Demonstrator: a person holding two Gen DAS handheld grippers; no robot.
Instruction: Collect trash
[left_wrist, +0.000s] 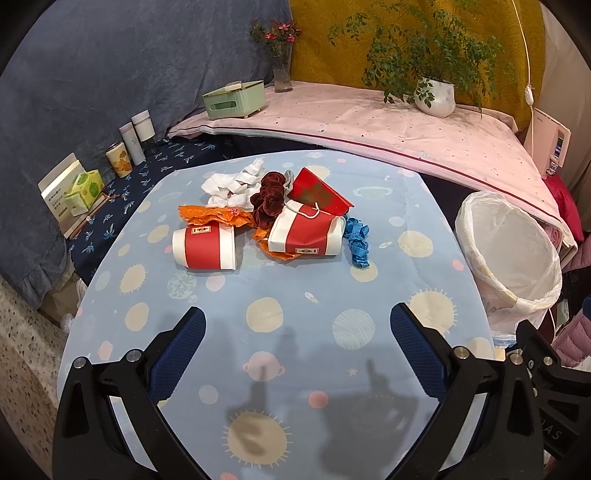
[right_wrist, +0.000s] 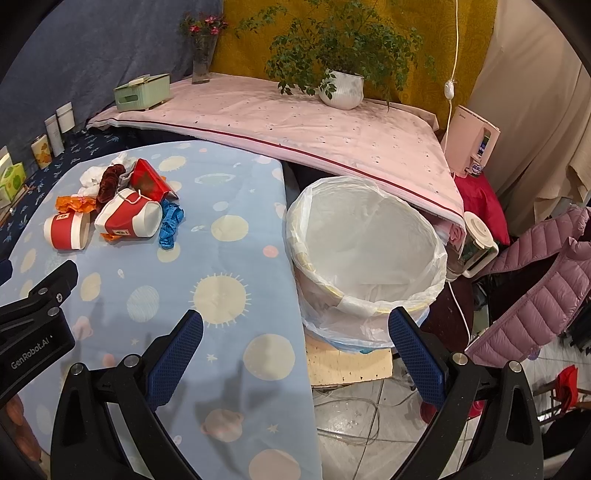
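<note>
A pile of trash lies on the blue planet-print table (left_wrist: 288, 295): a red-and-white paper cup (left_wrist: 205, 248) on its side, a crushed red-and-white cup (left_wrist: 306, 234), a red box (left_wrist: 319, 194), white tissue (left_wrist: 232, 184), orange wrapper (left_wrist: 214, 216), dark red scrunchie (left_wrist: 267, 197) and blue crumpled plastic (left_wrist: 356, 240). The pile also shows in the right wrist view, with the cup (right_wrist: 66, 230) at far left. A white-lined trash bin (right_wrist: 365, 251) stands right of the table. My left gripper (left_wrist: 297, 314) is open and empty, near the pile. My right gripper (right_wrist: 295, 317) is open and empty, over the table edge by the bin.
A pink-covered ledge (left_wrist: 369, 122) behind holds a green tissue box (left_wrist: 234, 99), a flower vase (left_wrist: 282, 74) and a potted plant (left_wrist: 436, 96). Jars and boxes (left_wrist: 125, 155) line the left. A purple puffer jacket (right_wrist: 543, 295) and cables lie right of the bin.
</note>
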